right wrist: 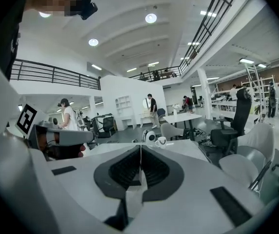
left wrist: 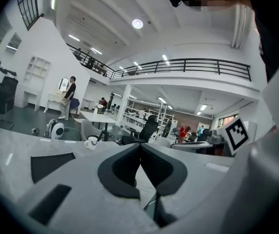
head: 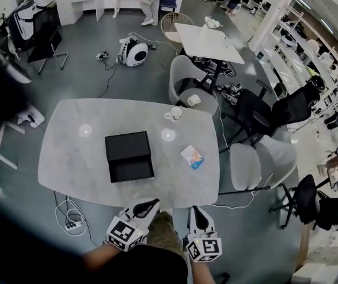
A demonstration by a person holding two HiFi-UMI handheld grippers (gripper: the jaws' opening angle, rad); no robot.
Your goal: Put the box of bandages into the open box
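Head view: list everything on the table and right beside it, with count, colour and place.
Table: one, pale grey, centre.
Open box: one, black, mid-table.
Box of bandages: one, white and blue, right of the open box, apart from it.
Mug: one, white, table's far edge.
Chairs: three, grey, one at the far side, two at the right.
Left gripper: white, black jaws shut, by the near edge.
Right gripper: same, shut, beside it.

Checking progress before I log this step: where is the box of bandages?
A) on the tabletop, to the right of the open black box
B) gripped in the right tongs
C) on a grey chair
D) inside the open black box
A: in the head view the box of bandages lies flat on the table, to the right of the open black box and apart from it.
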